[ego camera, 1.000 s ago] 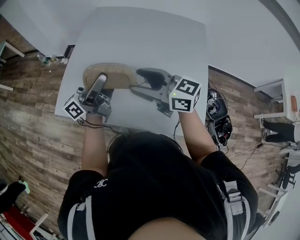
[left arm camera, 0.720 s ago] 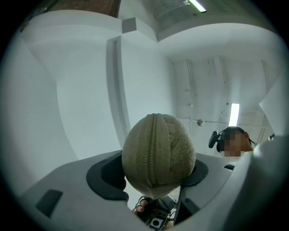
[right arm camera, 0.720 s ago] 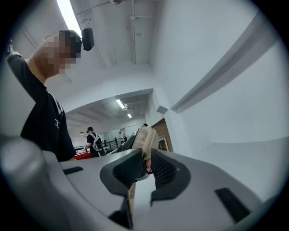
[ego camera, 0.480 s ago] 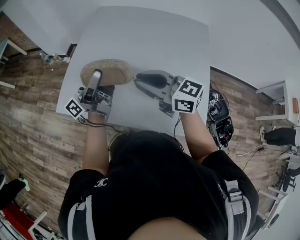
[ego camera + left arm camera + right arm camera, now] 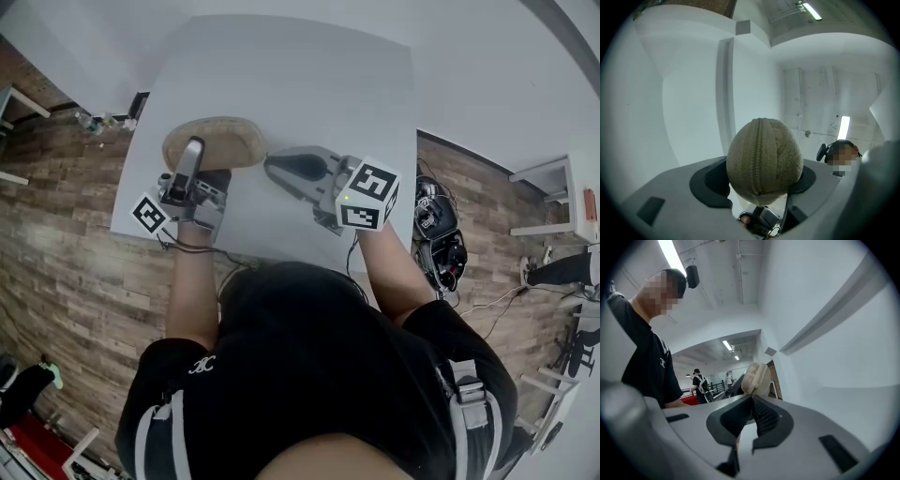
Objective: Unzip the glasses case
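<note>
Left tool (image 5: 194,150) clamps the case (image 5: 225,139), steadying it over the worktop's (image 5: 309,84) near left. Right tool (image 5: 272,169) has just been closing its jaws at the case's right end. They now meet, probably for the zip pull, though none shows between them.

- left gripper (image 5: 193,146): grey body, black jaw pads
- left marker cube (image 5: 148,215): white, black squares; thin dark cable (image 5: 192,247) just below it
- right gripper (image 5: 269,167): grey shell, black ribbed pads
- right marker cube (image 5: 367,193): same pattern, small green light
- black short-sleeve T-shirt (image 5: 309,375), small white logo (image 5: 202,367), grey shoulder straps (image 5: 469,405)
</note>
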The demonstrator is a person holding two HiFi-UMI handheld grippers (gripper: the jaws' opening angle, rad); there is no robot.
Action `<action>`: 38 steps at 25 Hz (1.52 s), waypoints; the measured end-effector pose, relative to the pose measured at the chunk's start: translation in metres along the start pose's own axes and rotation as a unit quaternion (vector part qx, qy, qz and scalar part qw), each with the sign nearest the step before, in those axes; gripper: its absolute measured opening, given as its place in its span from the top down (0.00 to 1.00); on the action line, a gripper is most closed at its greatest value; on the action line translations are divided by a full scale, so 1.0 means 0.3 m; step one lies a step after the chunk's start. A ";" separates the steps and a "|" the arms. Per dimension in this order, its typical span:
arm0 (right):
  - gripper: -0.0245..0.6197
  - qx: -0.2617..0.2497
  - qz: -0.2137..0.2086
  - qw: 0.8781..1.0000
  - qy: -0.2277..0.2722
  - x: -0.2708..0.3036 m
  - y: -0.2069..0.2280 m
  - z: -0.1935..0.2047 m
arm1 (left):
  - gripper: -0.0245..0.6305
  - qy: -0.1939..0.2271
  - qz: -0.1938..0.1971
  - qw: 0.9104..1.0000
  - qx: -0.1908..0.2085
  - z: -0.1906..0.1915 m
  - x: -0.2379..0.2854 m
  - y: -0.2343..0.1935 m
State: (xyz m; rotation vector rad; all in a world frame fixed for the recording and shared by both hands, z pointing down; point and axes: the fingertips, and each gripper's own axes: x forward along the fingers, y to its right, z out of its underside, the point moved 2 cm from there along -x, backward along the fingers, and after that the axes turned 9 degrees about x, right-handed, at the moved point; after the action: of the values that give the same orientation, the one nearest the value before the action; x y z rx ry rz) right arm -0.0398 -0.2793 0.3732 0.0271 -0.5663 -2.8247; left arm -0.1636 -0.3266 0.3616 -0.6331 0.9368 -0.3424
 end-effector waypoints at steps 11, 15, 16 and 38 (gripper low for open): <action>0.94 0.065 0.003 0.995 0.080 -0.045 0.066 -0.042 | 0.51 -0.021 -0.006 1.000 0.010 0.004 0.010 -0.029; 0.94 0.055 0.042 0.994 0.083 -0.064 0.109 -0.039 | 0.52 -0.052 -0.021 0.998 0.029 0.030 0.022 -0.043; 0.94 0.049 0.053 0.994 0.082 -0.072 0.123 -0.040 | 0.52 -0.061 -0.026 0.997 0.036 0.039 0.026 -0.045; 0.94 -0.060 0.104 0.993 0.019 -0.098 0.183 -0.127 | 0.52 -0.274 -0.041 0.940 0.199 0.185 0.105 -0.021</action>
State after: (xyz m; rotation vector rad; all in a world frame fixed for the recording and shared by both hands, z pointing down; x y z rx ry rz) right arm 0.0049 -0.3350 0.3581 -0.0012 -0.3675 -2.6423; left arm -0.0999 -0.3285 0.3694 -0.3613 0.2903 -0.3900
